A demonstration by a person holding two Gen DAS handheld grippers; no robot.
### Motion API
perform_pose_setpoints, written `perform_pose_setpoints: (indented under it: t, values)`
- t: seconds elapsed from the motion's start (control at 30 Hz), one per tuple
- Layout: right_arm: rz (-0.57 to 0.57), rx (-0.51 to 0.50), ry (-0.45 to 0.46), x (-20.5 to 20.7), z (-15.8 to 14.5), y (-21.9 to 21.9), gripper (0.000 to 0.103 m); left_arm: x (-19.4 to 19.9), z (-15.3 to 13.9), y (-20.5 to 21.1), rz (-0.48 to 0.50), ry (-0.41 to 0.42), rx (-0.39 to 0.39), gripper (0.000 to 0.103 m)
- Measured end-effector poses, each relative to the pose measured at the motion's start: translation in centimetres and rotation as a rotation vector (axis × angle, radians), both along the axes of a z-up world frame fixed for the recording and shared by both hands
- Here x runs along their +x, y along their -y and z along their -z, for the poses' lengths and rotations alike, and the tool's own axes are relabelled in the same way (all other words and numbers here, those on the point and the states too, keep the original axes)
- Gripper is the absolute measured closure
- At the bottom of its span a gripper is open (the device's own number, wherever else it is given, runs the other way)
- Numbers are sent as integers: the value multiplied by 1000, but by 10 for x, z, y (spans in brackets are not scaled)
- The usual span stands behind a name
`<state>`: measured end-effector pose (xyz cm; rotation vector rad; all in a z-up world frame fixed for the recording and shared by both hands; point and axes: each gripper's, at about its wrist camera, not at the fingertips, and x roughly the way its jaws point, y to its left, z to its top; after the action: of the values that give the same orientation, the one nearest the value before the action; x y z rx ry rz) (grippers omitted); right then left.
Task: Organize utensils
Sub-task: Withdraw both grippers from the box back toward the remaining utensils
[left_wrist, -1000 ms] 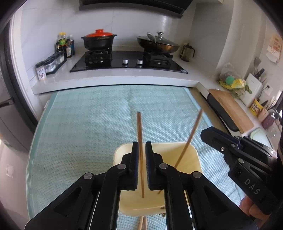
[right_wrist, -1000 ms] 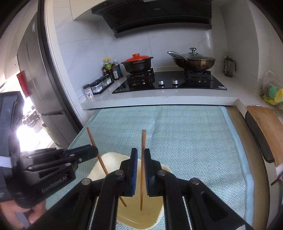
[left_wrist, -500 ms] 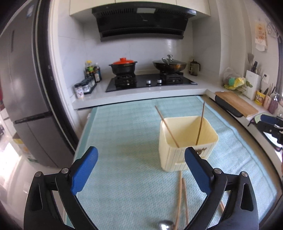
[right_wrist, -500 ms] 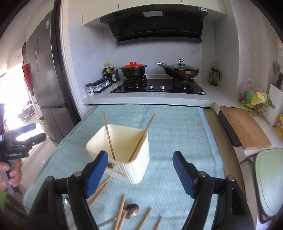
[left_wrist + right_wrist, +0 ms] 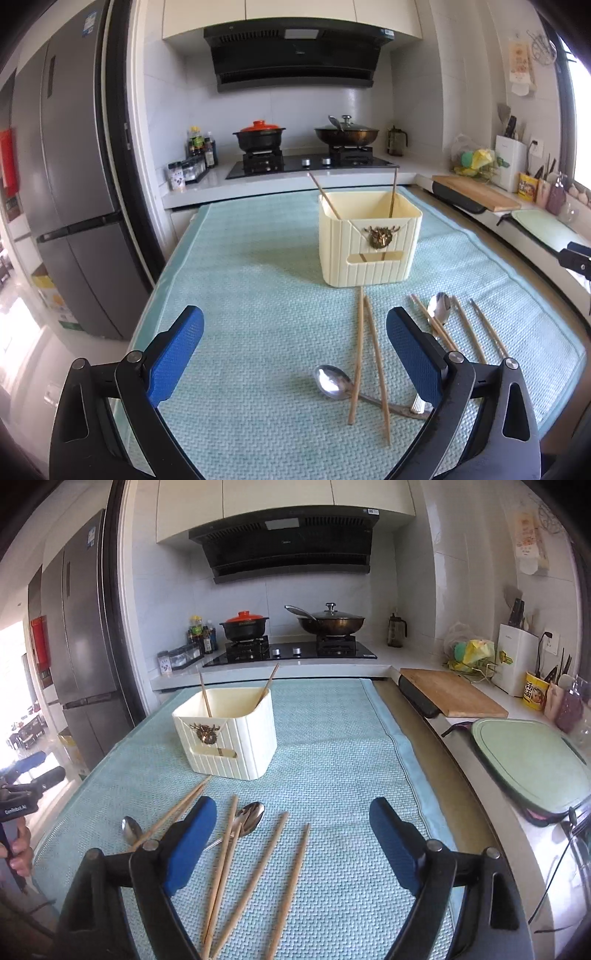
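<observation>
The left tool (image 5: pixel 294 357) stands wide with nothing between its blue pads. The right tool (image 5: pixel 289 840) is opening, jaws spread above loose chopsticks (image 5: pixel 253 882) without gripping any. The cream utensil holder (image 5: pixel 369 243) stands upright on the teal mat (image 5: pixel 240 295) covering the surface, with 2 chopsticks (image 5: pixel 325 197) leaning inside it. Near its front lie more chopsticks and 2 spoons (image 5: pixel 332 382). The left tool body, at the right view's edge, carries white lettering, partly cut off and not surely legible.
</observation>
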<state>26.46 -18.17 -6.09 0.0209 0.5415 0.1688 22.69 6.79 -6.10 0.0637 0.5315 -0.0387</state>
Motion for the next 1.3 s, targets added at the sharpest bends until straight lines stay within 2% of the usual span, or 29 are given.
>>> perform_pose_setpoints:
  t: [0.1,0.17,0.23,0.33,0.43,0.53,0.7,0.8,1.0,1.17,1.3]
  values:
    - [-5,44,-15,-9,14,0,16,2,18,7,9,-61,-41,4]
    - [-12,32,-28,-13,23,-2,16,4,29,13,31,-111,-64,4]
    - [-17,-4,-20,-18,28,-4,16,1,33,18,49,-128,-73,4]
    - [-33,23,17,-27,28,-1,15,-5,32,22,72,-119,-91,0]
    - [-24,33,81,-37,26,0,0,-9,29,31,91,-129,-37,0]
    - [-47,13,131,-44,25,-5,0,-17,24,38,86,-98,-1,0]
    - [-110,50,178,-47,28,-9,0,-26,24,45,97,-91,-53,0]
    - [-118,47,134,-42,30,-13,0,-34,26,48,106,-71,-56,0]
    - [-106,-24,106,-43,34,-25,0,-43,24,50,126,-52,-60,0]
    - [-135,-21,57,-45,36,-31,0,-42,17,43,83,-53,-39,0]
    - [-79,-56,9,-43,36,-30,0,-38,17,31,35,-86,-72,0]
